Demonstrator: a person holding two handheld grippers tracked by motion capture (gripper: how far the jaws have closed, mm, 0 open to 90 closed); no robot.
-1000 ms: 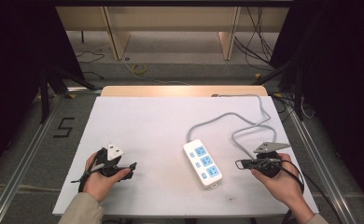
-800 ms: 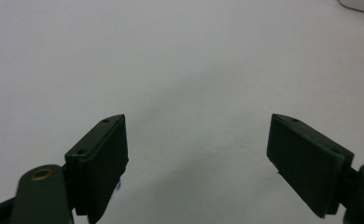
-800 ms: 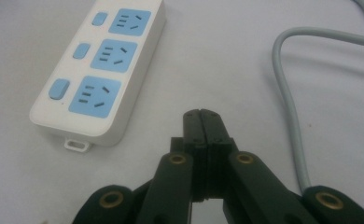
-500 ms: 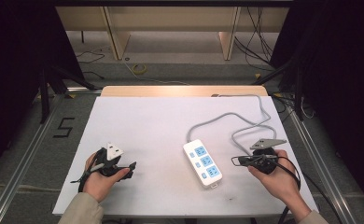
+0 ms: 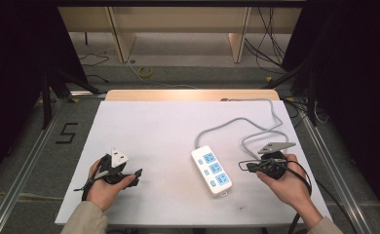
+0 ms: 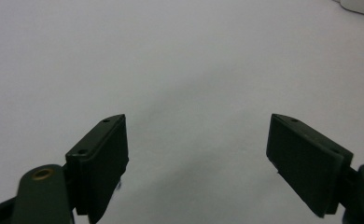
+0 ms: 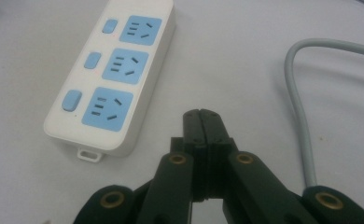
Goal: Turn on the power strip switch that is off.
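High view: right gripper edged closer to power strip, jaws pressed together, empty; left gripper spread wide, idle. Approach underway.

In the left gripper view a white thing at one o'clock is cut off by the top edge, too little of it showing to tell what it is. In the right gripper view the grey cable runs off at one and five o'clock. In the high view the cable's far end drops behind the tabletop at twelve o'clock.
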